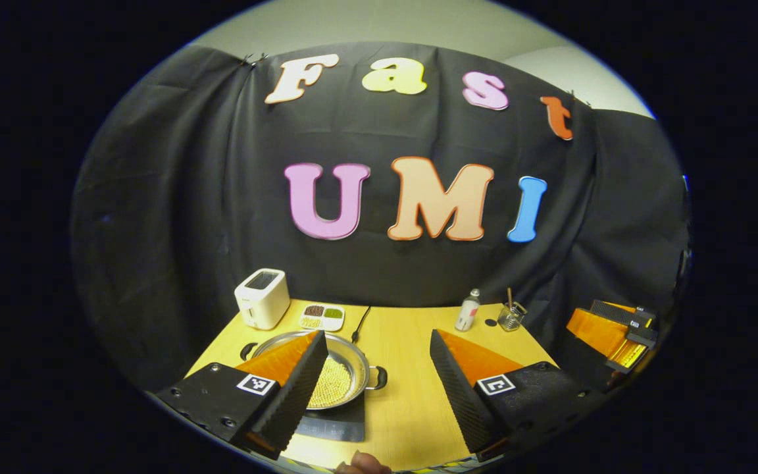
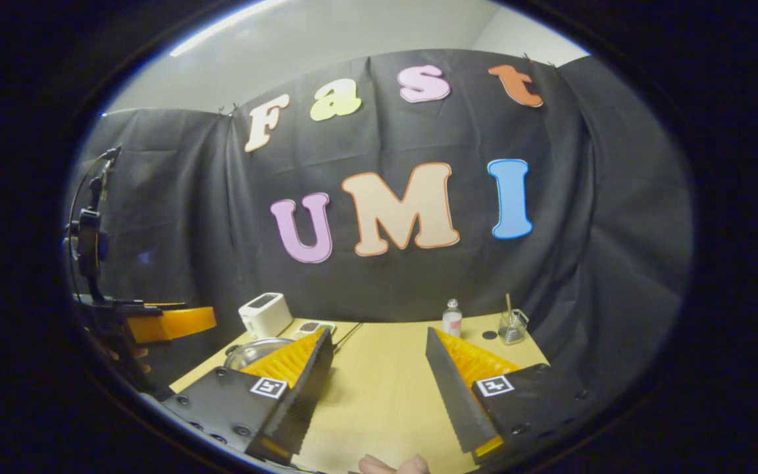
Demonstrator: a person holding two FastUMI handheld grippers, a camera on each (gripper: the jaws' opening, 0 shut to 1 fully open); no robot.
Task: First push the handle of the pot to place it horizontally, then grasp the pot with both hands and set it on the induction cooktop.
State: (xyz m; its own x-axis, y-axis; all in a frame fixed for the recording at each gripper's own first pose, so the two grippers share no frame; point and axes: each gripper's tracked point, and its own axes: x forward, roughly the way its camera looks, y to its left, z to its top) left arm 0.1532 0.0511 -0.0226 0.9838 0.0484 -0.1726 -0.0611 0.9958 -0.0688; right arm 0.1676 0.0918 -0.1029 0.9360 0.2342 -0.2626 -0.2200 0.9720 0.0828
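Note:
A silver pot (image 1: pixel 346 372) with yellowish grainy contents stands on the black induction cooktop (image 1: pixel 334 426) at the table's front left. Its two black handles point left (image 1: pixel 248 350) and right (image 1: pixel 379 378). My left gripper (image 1: pixel 376 334) is open above the table; its left finger covers part of the pot and nothing is between the fingers. The right gripper (image 1: pixel 616 332) hovers off the table's right edge. In the right gripper view my right gripper (image 2: pixel 378 330) is open over bare table, the pot's rim (image 2: pixel 251 352) peeks out beside its left finger, and the left gripper (image 2: pixel 162 322) hangs at far left.
A white toaster (image 1: pixel 262 298) and a small tray of condiments (image 1: pixel 322 316) stand at the back left. A black cable (image 1: pixel 359 324) runs behind the pot. A small bottle (image 1: pixel 467 311) and a glass jar with a stick (image 1: pixel 511 316) stand at the back right. The wooden table (image 1: pixel 405 368) lies between.

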